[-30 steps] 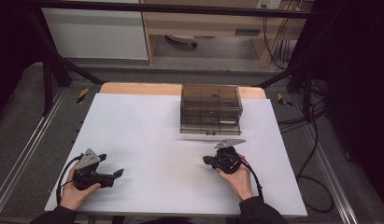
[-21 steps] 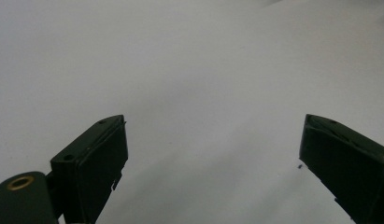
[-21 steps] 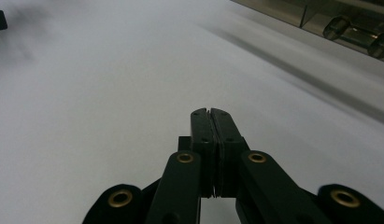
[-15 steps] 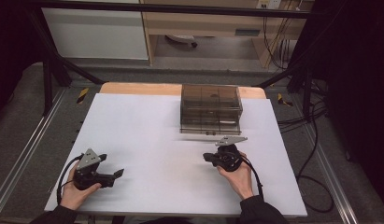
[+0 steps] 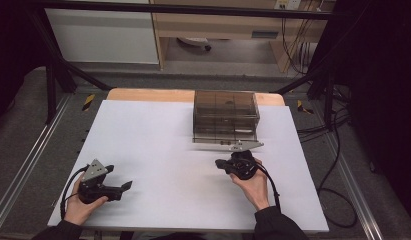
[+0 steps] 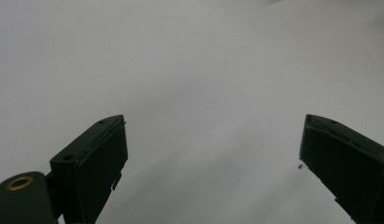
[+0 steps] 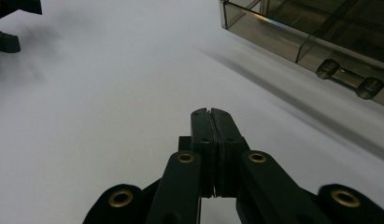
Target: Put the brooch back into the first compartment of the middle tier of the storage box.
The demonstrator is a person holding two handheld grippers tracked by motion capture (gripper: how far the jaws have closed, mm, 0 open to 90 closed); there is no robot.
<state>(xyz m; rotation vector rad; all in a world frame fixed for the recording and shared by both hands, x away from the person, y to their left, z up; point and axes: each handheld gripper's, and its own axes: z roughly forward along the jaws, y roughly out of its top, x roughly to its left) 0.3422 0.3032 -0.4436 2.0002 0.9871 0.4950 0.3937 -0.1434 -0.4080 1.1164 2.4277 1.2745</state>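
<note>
1. Smoky clear plastic drawer box (image 5: 225, 116), glossy, smooth
2. Matt white table cover (image 5: 158, 145), smooth, paper-like
3. Bare wood table edge (image 5: 148, 95)
4. Matt black plastic right gripper (image 7: 211, 114), brass-coloured rivets
5. Matt black left gripper (image 6: 213, 154)

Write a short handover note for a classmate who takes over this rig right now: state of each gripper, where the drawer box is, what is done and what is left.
Left gripper: jaws open, nothing between them, low over the white table at its near left.
Right gripper: jaws shut on nothing, just in front of the box.
Smoky clear drawer box: at the table's far edge, right of centre; the front handle faces the right gripper.
Done: nothing gripped or touched.
Left: probably bring the right gripper to the handle and work the drawer; the left could steady the box.
</note>
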